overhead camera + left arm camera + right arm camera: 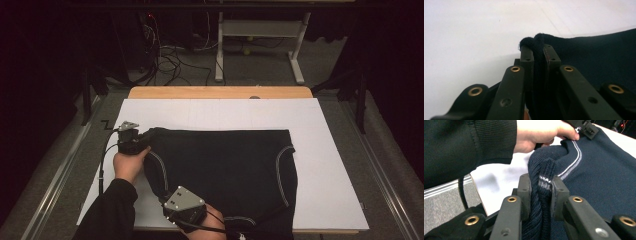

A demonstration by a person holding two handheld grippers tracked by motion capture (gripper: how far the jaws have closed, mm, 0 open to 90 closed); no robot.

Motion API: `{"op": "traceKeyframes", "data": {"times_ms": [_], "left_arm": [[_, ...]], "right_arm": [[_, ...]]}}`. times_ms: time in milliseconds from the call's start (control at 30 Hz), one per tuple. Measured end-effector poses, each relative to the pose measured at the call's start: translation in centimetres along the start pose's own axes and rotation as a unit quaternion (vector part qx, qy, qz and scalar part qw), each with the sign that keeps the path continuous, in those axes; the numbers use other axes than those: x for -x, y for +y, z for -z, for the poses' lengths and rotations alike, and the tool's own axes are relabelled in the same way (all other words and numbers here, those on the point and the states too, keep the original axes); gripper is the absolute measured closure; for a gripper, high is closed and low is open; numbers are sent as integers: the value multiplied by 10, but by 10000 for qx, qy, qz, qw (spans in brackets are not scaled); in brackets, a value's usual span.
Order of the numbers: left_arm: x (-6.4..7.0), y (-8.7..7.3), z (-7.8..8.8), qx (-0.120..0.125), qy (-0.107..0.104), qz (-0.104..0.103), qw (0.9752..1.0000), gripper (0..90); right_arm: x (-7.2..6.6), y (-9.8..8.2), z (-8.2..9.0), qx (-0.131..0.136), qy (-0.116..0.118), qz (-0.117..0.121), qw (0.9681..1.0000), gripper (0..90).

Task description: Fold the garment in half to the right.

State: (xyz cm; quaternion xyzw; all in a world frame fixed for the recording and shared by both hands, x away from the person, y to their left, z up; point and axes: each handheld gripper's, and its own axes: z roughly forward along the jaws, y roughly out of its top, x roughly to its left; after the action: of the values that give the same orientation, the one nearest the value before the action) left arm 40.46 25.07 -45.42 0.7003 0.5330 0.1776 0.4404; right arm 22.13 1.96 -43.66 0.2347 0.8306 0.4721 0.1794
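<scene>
White sheet [320, 150] covering one counter [220, 92]; dark floor with cables behind. One navy garment [225, 165] lies flat on it, pale stitching at the seams. Two grippers: left gripper [131, 136] at the garment's far left corner, right gripper [184, 204] at its near left edge. Gripper views show each set of jaws clamped on a bunched fold; high view shows the whole spread. Left hand [129, 165] wraps its gripper, sleeve dark.

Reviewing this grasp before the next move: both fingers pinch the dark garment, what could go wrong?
1. Left gripper pinches just a thin rolled edge of the dark garment; it may slip free.
2. Right gripper clamps a thick bunched fold, so layers could drag unevenly.
3. The garment overhangs the white board, near edge; it may snag.
</scene>
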Motion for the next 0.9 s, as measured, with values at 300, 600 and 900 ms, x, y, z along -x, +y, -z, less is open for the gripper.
{"op": "traceKeyframes", "data": {"times_ms": [300,600,900], "left_arm": [[4,12,9,162,-101,104,9998,775],[5,15,11,217,-94,177,9996,776],[-10,16,20,189,42,214,9996,776]], "right_arm": [[-1,9,6,136,-54,45,9999,749],[-2,10,7,153,-34,15,9999,748],[-10,15,-5,116,86,62,9999,747]]}}
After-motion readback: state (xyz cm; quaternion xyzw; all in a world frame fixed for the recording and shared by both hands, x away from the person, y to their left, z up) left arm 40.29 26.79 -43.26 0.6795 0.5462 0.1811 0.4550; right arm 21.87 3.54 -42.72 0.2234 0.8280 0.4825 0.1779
